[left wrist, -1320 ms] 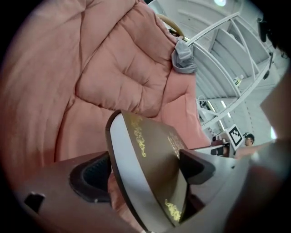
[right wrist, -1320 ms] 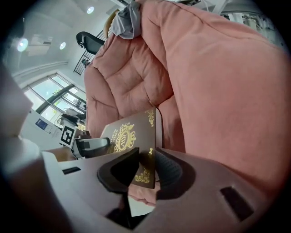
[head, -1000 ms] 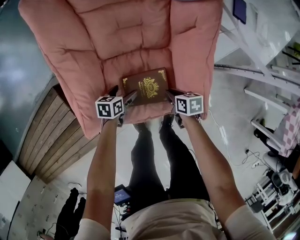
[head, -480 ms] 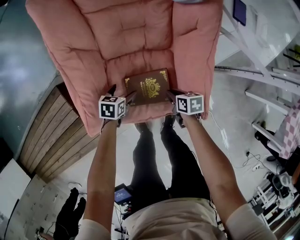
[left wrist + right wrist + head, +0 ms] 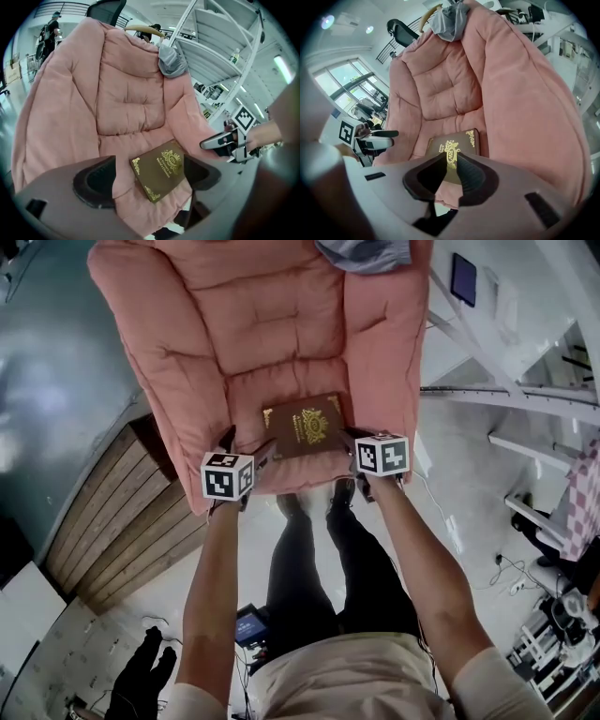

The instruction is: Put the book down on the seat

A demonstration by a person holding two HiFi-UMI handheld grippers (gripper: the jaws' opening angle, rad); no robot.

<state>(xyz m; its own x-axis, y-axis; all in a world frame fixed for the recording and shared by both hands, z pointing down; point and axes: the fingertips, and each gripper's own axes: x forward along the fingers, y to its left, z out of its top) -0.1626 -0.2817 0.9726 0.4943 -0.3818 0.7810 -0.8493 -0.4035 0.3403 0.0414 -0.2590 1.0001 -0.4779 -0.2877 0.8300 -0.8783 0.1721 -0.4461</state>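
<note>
The book (image 5: 302,425) lies flat on the pink seat (image 5: 246,413) of the big soft chair, near the front edge. Its brown cover with the gold picture faces up. Its long side looks like it runs across the seat, from one side to the other, a bit crooked. The right end sits a little farther back than the left end.

The right claw (image 5: 349,439) is just beside the book's right front corner. Its jaws are only a little way apart and they are opening. Looking along them, the book shows through the thin gap, just past the tips. The pads do not seem to press on it.

The left claw (image 5: 248,439) is just beside the book's left front corner. Its jaws are wide apart. The book lies past them, out in front, and nothing is pinched.

So the book lies ahead of both claws, deeper on the seat, and the person stands behind them. The right claw looks a tiny bit nearer to the book. I think the book is already down. The next move is likely for both claws to pull straight back toward the person without bumping the book off the front edge.
</note>
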